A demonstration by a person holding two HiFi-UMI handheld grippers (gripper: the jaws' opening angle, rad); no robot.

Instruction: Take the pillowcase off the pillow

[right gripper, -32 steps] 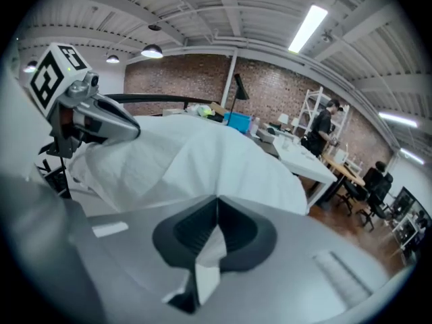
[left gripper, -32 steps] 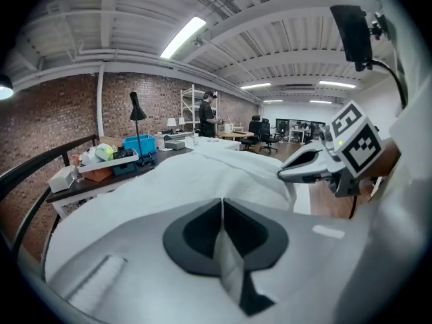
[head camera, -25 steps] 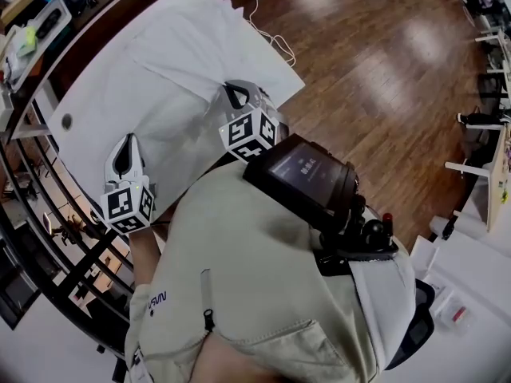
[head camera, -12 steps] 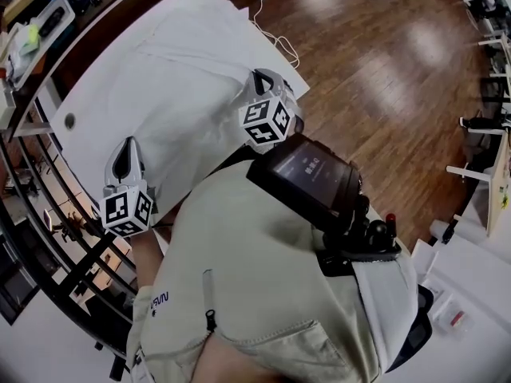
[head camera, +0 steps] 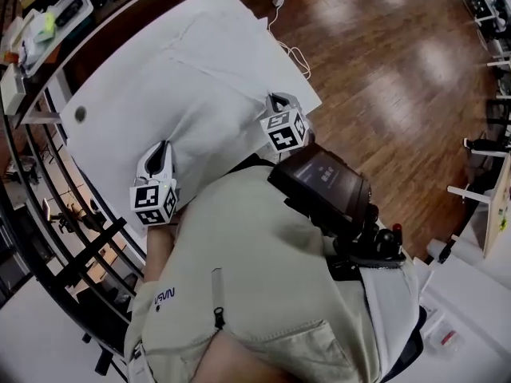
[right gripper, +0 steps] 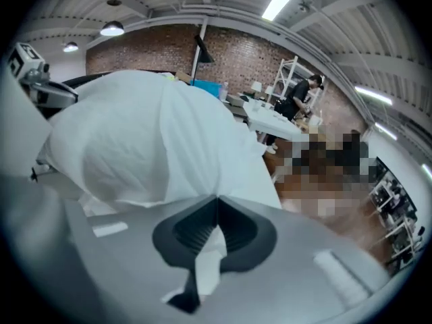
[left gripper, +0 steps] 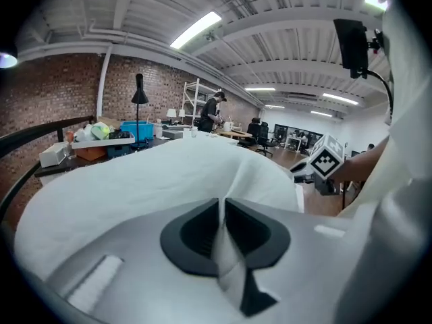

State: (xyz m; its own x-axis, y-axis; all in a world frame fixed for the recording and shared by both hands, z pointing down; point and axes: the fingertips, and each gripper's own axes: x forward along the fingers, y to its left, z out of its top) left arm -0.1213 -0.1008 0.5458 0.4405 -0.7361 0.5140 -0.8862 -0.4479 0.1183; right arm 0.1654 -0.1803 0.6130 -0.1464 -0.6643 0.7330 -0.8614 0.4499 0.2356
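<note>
**Left tool (head camera: 164, 145) and right tool (head camera: 276, 100) both nip the pillowcase (head camera: 211, 94) at its near end**

The left tool has a fold of white cloth between its pads. Its jaws have just been opening a little, yet the pads press on the fold. The right tool is pressed together on another fold, and a tail of cloth hangs out behind its pads.

The pillow (right gripper: 128, 140), inside its pillowcase, lies on the white worktop (head camera: 100, 138). It runs from the middle of the worktop toward the person, with one tool at each near corner.

The right tool is close to the worktop's right-hand edge. Past that edge is open wooden floor (head camera: 383, 78), with a pale cable (head camera: 295, 52) trailing by the far corner. The left tool is near the left-hand edge, where a black railing (head camera: 56, 206) runs close alongside and leaves little room. The far left of the worktop is bare apart from a small round hole (head camera: 80, 114).

From the head view the person's shoulders hide the worktop's near edge, and the pads cannot be read. Each gripper view shows its own pinch plainly. Each also shows the other tool beyond a raised hump of cloth, which the head view flattens.

The left gripper view shows a blue bin (left gripper: 137, 129) on a far bench against a brick wall. What is in the bin cannot be made out.
</note>
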